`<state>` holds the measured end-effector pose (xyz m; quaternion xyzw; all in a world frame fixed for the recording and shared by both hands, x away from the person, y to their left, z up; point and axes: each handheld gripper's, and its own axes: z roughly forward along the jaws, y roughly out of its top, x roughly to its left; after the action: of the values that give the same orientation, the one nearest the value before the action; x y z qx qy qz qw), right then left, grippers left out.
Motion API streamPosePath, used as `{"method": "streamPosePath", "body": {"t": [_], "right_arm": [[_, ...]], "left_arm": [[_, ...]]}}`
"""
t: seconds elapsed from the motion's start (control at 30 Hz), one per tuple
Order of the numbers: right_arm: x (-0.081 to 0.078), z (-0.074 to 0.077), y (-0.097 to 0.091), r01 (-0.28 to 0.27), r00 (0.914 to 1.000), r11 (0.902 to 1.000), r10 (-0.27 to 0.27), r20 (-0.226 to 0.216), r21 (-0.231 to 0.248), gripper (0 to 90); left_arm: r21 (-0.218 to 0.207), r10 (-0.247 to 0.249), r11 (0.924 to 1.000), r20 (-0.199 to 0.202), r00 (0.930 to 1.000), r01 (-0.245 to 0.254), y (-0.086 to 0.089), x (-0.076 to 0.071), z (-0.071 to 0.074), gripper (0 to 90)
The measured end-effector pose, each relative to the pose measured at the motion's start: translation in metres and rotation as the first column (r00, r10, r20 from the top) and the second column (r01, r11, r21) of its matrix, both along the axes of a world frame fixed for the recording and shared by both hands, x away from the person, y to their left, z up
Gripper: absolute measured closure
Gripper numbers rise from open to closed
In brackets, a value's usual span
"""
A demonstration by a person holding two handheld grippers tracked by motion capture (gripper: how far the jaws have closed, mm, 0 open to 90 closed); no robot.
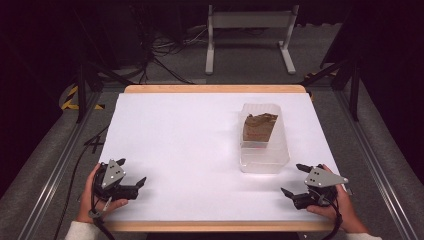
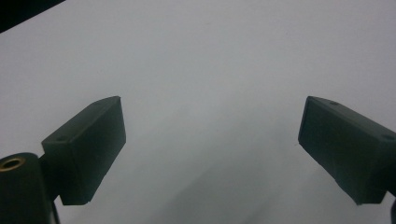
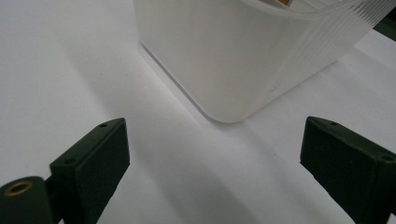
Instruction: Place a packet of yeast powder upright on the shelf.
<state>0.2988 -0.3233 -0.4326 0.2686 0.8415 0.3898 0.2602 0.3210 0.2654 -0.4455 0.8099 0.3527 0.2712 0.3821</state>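
A clear plastic container [image 1: 264, 157] stands on the right half of the white table [image 1: 175, 140], with a brown paper bag [image 1: 259, 127] upright inside it. My right gripper [image 1: 291, 179] rests near the front right corner of the table, open, aimed at the container's near corner [image 3: 224, 65] and a short way from it. Nothing lies between its black fingers [image 3: 93, 158]. Held low over bare white surface near the front left corner, my left gripper [image 1: 132, 171] is open and holds nothing. In its own view the left gripper [image 2: 212, 121] faces plain table.
The table's wooden edge [image 1: 215, 88] runs along the far side. Beyond it stand a white frame's legs [image 1: 250, 30] and loose cables [image 1: 160, 55] on the grey floor. Metal rails [image 1: 55, 165] flank the table on both sides.
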Motion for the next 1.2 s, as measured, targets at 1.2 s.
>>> {"method": "streamPosePath", "body": {"t": [1.2], "right_arm": [[0.000,0.000,0.001,-0.009,1.0000,1.0000,0.009,0.004,-0.003,8.6]], "left_arm": [[-0.194,0.071,0.9782,-0.019,0.9973,-0.074,0.029,-0.010,-0.011,8.5]]}}
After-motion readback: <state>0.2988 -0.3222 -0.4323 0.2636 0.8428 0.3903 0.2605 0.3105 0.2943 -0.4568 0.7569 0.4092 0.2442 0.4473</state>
